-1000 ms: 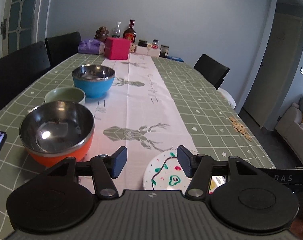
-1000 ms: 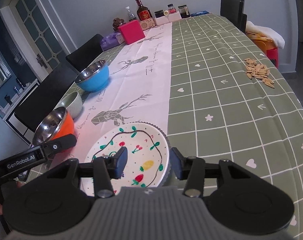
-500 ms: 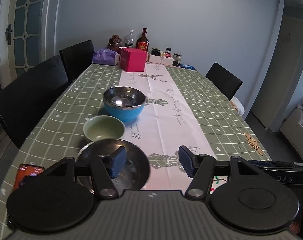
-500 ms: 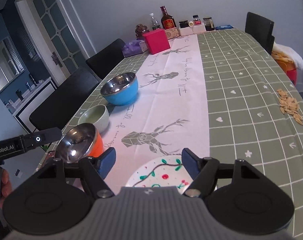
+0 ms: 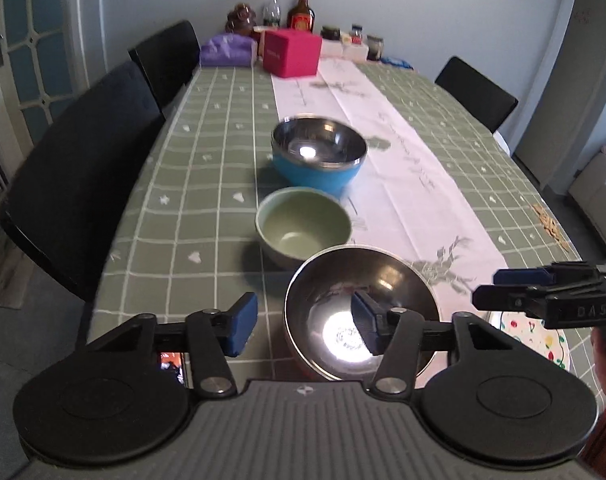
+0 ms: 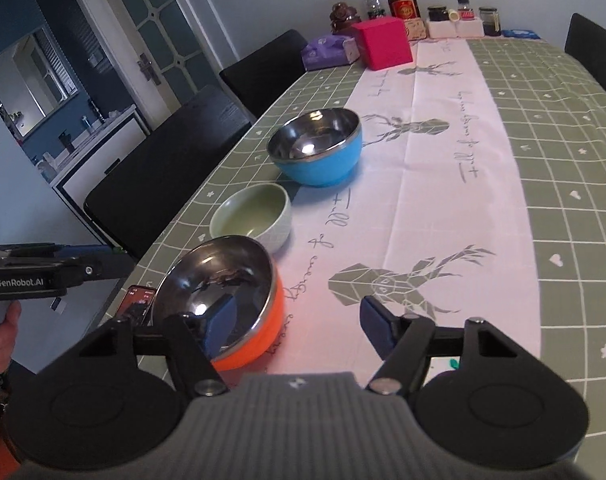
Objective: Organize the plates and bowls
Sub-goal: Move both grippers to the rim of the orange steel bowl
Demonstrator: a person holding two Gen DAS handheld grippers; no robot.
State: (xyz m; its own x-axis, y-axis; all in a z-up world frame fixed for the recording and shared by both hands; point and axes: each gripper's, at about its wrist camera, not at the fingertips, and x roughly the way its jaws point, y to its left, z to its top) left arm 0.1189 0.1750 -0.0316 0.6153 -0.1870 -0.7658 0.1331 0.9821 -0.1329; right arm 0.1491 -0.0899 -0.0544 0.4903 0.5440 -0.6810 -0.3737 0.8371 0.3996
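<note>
- Straddling the orange bowl rim, the left gripper has jaws wide, holding nothing.
- Right gripper — jaws wide, empty — hovers beside it.
- Best to close on the rim squarely.

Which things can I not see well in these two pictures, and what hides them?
- Plate: left wrist view, mostly behind the right hand-held gripper; in the right wrist view only a sliver.
- Phone: both views, partly covered by the orange bowl and gripper parts.
- Bottle label: too small, blurred.
</note>
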